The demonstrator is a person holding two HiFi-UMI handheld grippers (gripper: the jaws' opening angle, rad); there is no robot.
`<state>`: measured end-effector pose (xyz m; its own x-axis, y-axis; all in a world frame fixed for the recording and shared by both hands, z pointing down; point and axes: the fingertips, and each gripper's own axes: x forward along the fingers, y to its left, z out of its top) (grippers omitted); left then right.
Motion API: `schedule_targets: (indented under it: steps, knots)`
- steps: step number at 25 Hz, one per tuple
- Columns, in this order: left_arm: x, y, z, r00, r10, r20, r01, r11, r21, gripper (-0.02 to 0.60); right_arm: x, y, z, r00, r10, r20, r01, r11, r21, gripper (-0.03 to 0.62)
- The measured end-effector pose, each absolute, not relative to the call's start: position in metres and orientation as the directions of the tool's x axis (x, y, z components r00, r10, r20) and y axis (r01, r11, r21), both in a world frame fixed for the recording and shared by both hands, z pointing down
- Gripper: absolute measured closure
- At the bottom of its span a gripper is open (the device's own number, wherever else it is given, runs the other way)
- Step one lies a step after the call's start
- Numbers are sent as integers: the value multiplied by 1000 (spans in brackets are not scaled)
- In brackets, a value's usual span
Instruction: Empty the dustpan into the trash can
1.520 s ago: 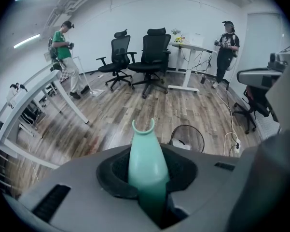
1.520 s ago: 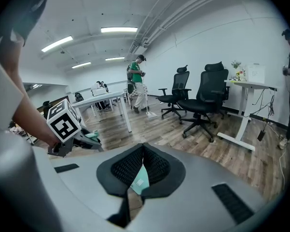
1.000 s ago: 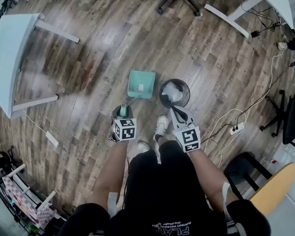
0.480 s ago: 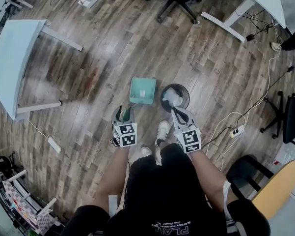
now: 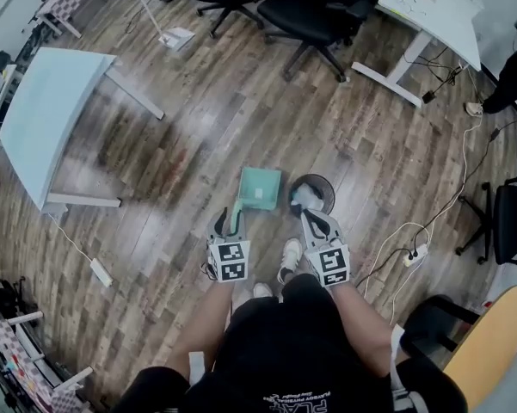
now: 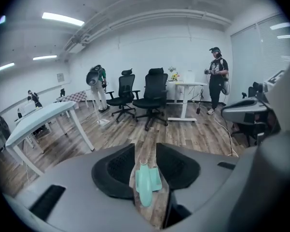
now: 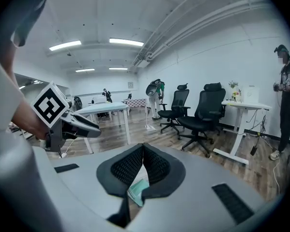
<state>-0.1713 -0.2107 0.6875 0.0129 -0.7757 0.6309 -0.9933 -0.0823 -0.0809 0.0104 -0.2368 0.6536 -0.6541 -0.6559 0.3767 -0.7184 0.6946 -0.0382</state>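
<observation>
The teal dustpan (image 5: pixel 261 188) lies on the wood floor with its handle pointing back at me, just left of the round black trash can (image 5: pixel 329 198), which holds white rubbish. My left gripper (image 5: pixel 228 221) hangs above the handle. Its jaws are apart and have just been closing a little. In the left gripper view, the dustpan (image 6: pixel 145 182) shows in the gap of the left gripper (image 6: pixel 145 151), far below and untouched. My right gripper (image 5: pixel 309 216) hovers near the can's front rim, shut and empty. Beneath the right gripper (image 7: pixel 144 149), the dustpan (image 7: pixel 137 190) shows as a teal sliver.
A pale blue table (image 5: pixel 47 114) stands at the left. Black office chairs (image 5: pixel 314 11) and a white desk (image 5: pixel 430 7) are at the back. White cables and a power strip (image 5: pixel 413 252) lie on the floor at the right. People stand far off.
The left gripper let go of the dustpan handle and opened. Both grippers have risen away from the floor. The dustpan stays down beside the can.
</observation>
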Motion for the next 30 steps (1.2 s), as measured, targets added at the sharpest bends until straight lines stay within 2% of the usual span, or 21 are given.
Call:
schedule_targets:
  steps: [5, 11, 19, 30]
  knots:
    - [-169, -175, 650, 36, -807, 589, -994, -89, -61, 502, 0, -206, 618, -663, -670, 335, -714, 700, -13, 571]
    - [-164, -143, 602, 90, -855, 510, -994, -113, -13, 555, -9, -173, 575, -669, -696, 262, -714, 699, 34, 571]
    - [-162, -98, 558, 140, -903, 407, -989, -144, 23, 558, -29, -119, 517, -694, -704, 152, -701, 709, 81, 571]
    - [-160, -35, 546, 150, -926, 348, -988, -153, 20, 558, -28, -63, 491, -697, -703, 140, -692, 711, 127, 571]
